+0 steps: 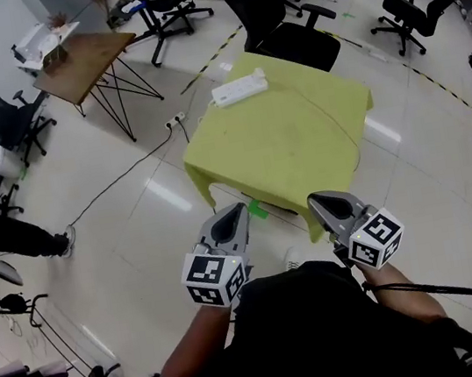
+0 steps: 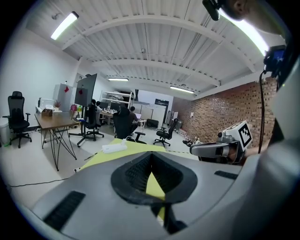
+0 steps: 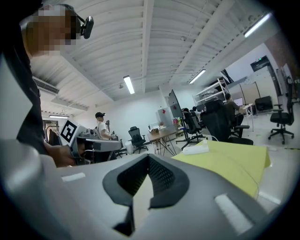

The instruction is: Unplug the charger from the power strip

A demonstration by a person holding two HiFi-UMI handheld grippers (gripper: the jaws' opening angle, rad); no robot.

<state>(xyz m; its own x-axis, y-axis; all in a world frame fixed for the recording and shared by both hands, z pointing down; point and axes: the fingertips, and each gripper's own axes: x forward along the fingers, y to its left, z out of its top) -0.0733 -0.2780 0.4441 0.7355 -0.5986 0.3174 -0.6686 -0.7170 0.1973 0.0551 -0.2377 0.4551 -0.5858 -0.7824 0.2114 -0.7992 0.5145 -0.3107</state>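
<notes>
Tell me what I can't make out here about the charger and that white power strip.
- The charger: in the head view it is only a small white bump at one end of the power strip. It is too small to show its plug or which socket it sits in.
- The strip's sockets and switch: in both gripper views the strip lies far across the table, too small to read.

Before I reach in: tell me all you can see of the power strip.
The power strip is a long, flat white bar, plastic by its look, lying slantwise on the yellow-green tablecloth near its far edge. A small white charger sits plugged in at its right end. Its sockets are too small to make out.
</notes>
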